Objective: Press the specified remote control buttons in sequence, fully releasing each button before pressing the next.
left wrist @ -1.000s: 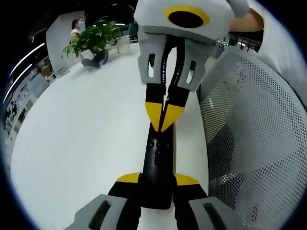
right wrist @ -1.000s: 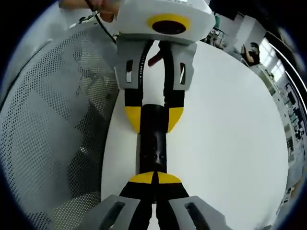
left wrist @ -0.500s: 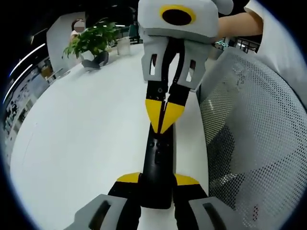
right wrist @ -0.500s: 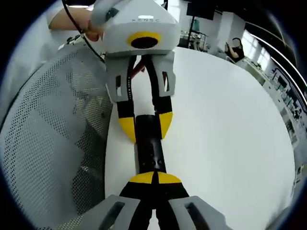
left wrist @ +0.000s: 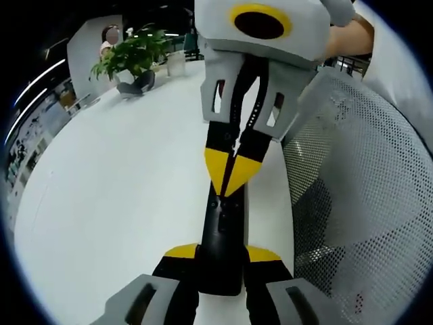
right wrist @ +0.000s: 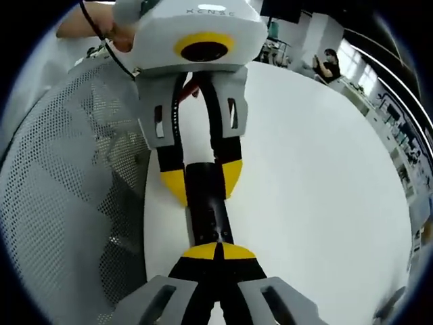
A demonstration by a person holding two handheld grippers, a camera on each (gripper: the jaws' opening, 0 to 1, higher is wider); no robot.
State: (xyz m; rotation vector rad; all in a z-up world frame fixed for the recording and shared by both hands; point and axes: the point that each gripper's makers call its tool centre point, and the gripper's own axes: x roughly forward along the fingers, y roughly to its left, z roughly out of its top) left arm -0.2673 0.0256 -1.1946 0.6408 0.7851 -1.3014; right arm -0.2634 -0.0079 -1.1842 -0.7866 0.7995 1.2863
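Observation:
A slim black remote control [left wrist: 222, 227] lies lengthwise over the white table [left wrist: 115, 183]. My left gripper [left wrist: 222, 254] is shut on its near end, one yellow-tipped jaw on each side. My right gripper [left wrist: 230, 177] comes down from above, shut, its joined yellow tips resting on the remote's button face. In the right gripper view, my right gripper [right wrist: 218, 252] is shut with its tips on the remote [right wrist: 206, 217]. Beyond it my left gripper [right wrist: 201, 183] clamps the far end. The buttons under the tips are hidden.
A grey mesh chair back [left wrist: 358, 189] stands close beside the table edge, also visible as mesh [right wrist: 74, 189]. A potted plant [left wrist: 128, 57] sits at the table's far end. A seated person [right wrist: 328, 64] is far off. A person's hand [right wrist: 118, 34] holds the left gripper.
My right gripper's tips have crept a little along the remote toward the left gripper. The right gripper view has tilted with the hand. The left gripper still holds the remote.

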